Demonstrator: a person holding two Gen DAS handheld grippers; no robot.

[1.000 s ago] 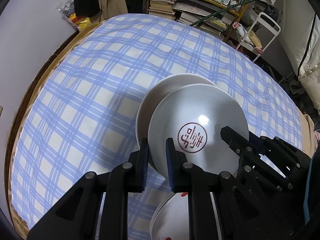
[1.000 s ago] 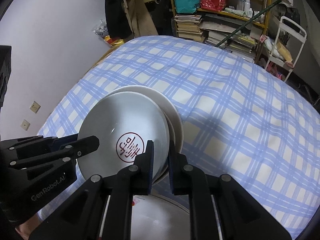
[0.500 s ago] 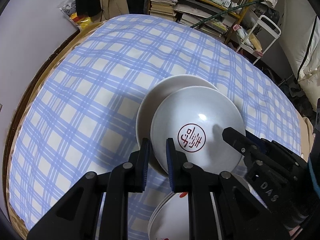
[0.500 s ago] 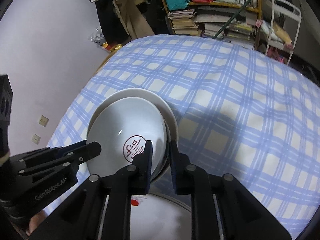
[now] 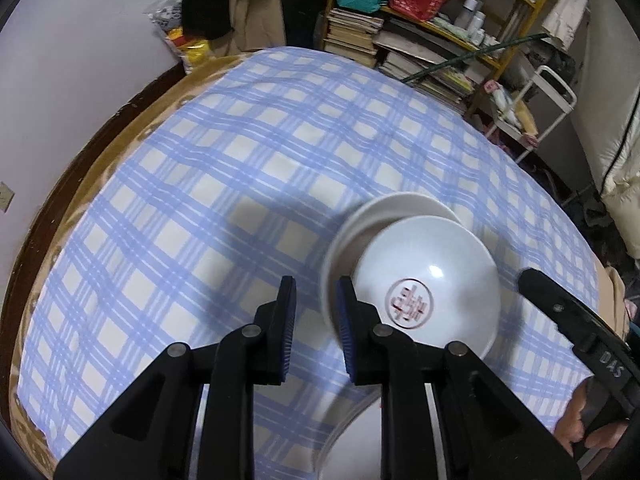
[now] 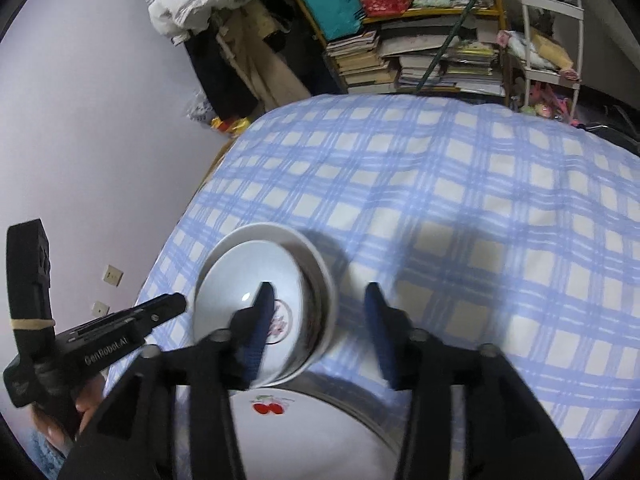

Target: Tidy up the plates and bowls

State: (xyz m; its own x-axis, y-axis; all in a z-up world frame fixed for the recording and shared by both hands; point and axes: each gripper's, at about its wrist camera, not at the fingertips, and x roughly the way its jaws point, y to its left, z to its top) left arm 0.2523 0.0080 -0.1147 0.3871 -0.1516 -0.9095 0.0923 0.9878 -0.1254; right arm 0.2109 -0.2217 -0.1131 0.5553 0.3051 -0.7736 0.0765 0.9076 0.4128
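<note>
Both grippers have let go of the bowls and spread their fingers since half a second ago.

Left gripper (image 5: 314,322) stands with its fingers apart around nothing, just left of the bowl (image 5: 426,280), which has a red stamp and sits nested in a second bowl (image 5: 384,206) on the checked cloth (image 5: 240,168). Right gripper (image 6: 320,320) is spread wider, its left finger (image 6: 262,312) over the bowl (image 6: 248,276), touching nothing that shows. A cherry plate (image 6: 312,428) lies nearest, just beside the nested pair.
</note>
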